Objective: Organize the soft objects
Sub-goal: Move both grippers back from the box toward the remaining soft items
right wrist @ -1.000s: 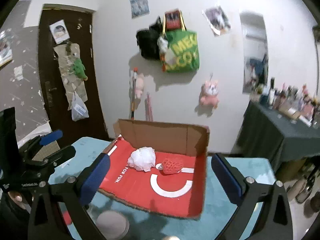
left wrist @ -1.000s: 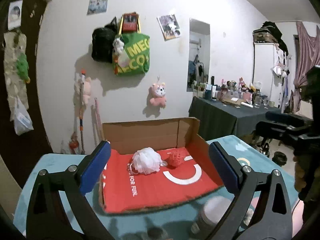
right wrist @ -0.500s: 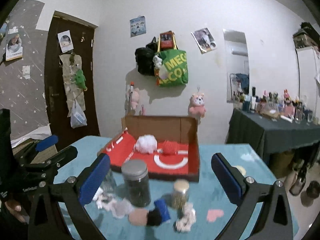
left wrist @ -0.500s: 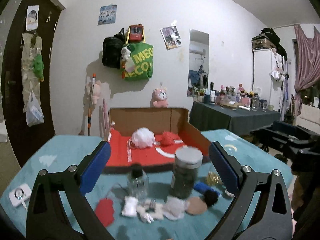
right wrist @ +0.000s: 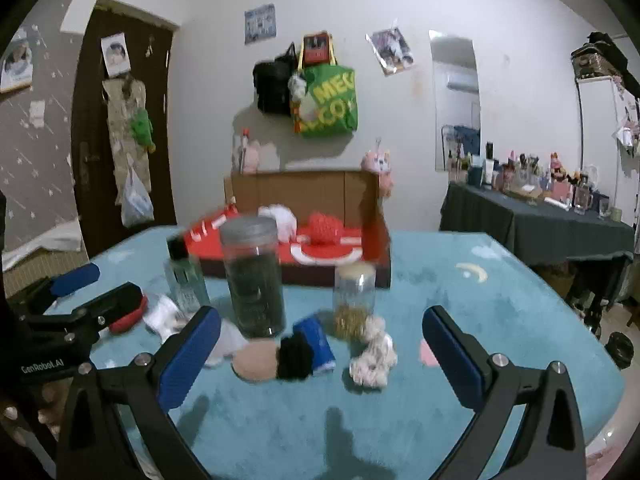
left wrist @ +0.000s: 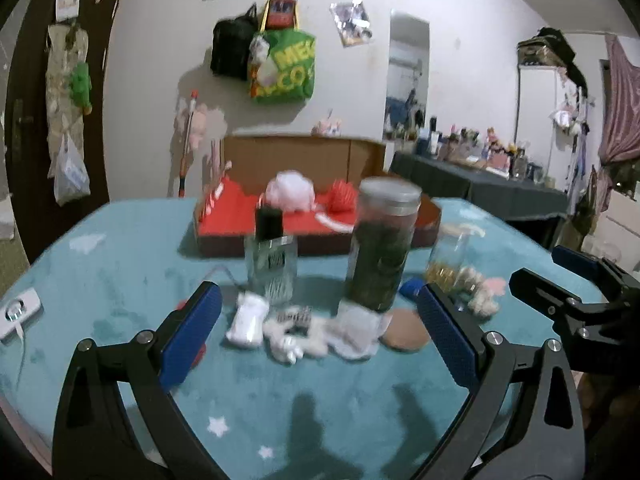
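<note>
An open cardboard box with a red floor stands at the back of the teal table. A white puff and a red knitted ball lie in it. Small soft items lie in a row near the front: a white pad, a tan round pad, a black pom, a cream scrunchie, a red piece. My left gripper is open and empty, just short of them. My right gripper is open and empty over the same row.
A tall jar of dark stuff, a clear bottle with a black cap and a small corked jar stand between the soft items and the box. A white device lies at the table's left edge. A blue packet lies by the pom.
Both views have pulled back from the box and tilted down. The jars and the row of soft items have come into view and now sit between the fingers. Both grippers stay open.
</note>
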Demonstrator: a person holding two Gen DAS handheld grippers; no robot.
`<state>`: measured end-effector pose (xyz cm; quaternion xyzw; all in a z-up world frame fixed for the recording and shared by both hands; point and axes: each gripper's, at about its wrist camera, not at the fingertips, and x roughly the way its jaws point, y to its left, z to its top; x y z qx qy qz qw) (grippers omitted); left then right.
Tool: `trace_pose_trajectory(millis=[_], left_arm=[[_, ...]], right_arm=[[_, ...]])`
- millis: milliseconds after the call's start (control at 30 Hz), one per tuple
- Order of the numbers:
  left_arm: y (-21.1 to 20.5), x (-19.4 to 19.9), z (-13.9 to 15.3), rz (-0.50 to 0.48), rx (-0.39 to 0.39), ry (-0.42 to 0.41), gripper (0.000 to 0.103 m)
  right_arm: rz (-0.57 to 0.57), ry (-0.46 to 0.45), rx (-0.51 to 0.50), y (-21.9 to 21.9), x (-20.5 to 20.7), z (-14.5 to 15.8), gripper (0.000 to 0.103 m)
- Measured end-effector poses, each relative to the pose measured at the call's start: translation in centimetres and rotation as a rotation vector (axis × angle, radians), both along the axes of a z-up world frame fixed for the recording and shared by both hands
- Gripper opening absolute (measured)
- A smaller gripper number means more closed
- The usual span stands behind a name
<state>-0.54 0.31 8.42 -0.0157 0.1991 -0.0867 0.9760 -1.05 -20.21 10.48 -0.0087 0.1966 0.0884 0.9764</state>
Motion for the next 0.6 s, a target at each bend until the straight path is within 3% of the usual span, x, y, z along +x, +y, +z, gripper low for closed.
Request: trace_pose_trajectory(millis=[300, 600], left_arm=[[1.2, 2.1, -3.2, 0.016, 0.004, 0.123, 0.100], [4.1, 3.8, -3.4, 0.058, 0.026, 0.168, 0.100]], right_arm=[[0.017, 0.086, 0.002, 0.3, 1.9, -3.0, 0.103], [0.041, 0.126, 0.000, 1.2, 3.6, -4.2, 0.103]])
